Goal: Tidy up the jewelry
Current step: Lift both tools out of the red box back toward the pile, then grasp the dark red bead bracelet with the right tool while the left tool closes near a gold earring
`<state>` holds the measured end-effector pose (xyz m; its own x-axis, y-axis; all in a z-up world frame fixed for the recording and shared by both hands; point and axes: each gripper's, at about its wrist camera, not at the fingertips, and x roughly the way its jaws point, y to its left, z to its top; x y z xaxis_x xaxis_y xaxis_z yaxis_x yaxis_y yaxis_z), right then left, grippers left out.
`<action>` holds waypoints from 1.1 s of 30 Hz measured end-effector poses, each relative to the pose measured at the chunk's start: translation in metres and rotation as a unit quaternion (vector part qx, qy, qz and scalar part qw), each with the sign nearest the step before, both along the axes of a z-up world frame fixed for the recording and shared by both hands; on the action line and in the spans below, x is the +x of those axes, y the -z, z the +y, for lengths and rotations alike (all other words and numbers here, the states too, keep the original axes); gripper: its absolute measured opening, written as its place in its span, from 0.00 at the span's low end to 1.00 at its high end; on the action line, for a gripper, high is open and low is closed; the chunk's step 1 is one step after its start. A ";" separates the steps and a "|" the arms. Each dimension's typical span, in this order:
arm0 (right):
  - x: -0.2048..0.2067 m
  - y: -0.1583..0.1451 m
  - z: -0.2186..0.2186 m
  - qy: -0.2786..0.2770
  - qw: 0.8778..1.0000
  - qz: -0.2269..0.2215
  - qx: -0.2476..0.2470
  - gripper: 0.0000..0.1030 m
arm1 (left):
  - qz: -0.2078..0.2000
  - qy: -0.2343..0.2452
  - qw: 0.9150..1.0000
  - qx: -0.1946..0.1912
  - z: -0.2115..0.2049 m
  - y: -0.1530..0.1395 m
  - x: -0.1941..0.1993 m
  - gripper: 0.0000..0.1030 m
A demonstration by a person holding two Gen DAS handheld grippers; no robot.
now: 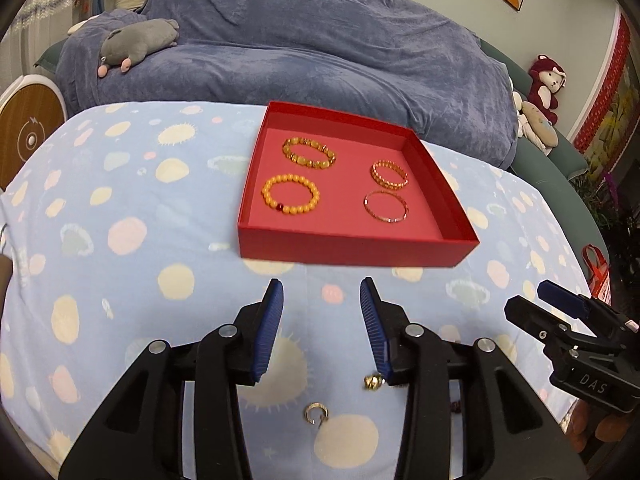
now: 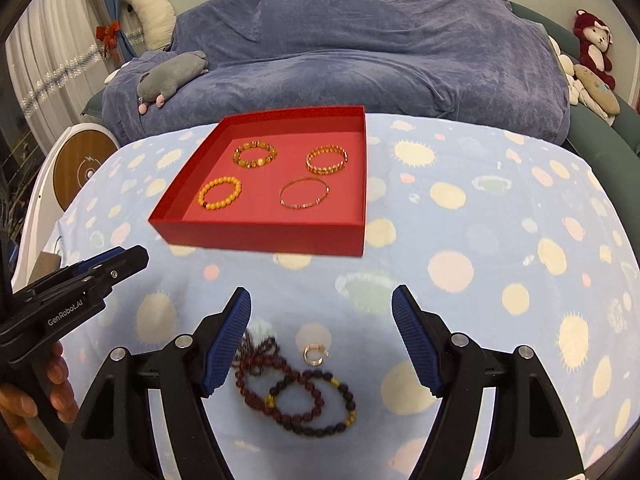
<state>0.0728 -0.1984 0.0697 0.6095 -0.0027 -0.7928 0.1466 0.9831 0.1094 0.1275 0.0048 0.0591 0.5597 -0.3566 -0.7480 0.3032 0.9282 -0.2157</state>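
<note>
A red box (image 1: 352,248) sits on the spotted cloth and holds an orange bead bracelet (image 1: 291,199), an amber bracelet (image 1: 309,152), a gold bead bracelet (image 1: 389,174) and a thin bangle (image 1: 385,206). My left gripper (image 1: 321,286) hovers open in front of the box, with nothing between its fingers. Beneath it lie a small gold ring (image 1: 317,413) and a gold charm (image 1: 372,381). My right gripper (image 2: 322,292) is open and empty above a dark red bead bracelet (image 2: 280,384), a black-and-gold bracelet (image 2: 324,408) and the ring (image 2: 314,354).
A blue-covered sofa (image 1: 320,52) with a grey plush toy (image 1: 140,40) runs behind the table. A round wooden-topped stand (image 1: 28,132) is at the left. Red plush toys (image 1: 546,86) sit at the right. A hand (image 2: 40,396) holds the left gripper (image 2: 128,258).
</note>
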 end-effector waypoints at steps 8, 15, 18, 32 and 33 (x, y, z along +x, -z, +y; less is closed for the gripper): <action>-0.059 0.037 0.004 0.024 0.998 0.046 0.023 0.68 | 0.028 -0.012 0.999 0.012 0.015 0.024 -0.048 0.37; -0.085 0.055 0.007 0.028 0.997 0.068 0.028 0.68 | 0.025 0.006 1.000 0.008 0.007 0.026 -0.063 0.49; -0.086 0.055 0.006 0.029 0.997 0.066 0.024 0.68 | 0.017 0.022 1.000 0.013 -0.005 0.028 -0.068 0.52; -0.083 0.061 0.003 0.032 0.997 0.069 0.033 0.68 | 0.032 0.041 0.998 0.019 -0.038 0.050 -0.052 0.36; -0.083 0.061 0.003 0.032 0.996 0.070 0.033 0.68 | 0.034 0.043 0.998 0.018 -0.039 0.051 -0.050 0.30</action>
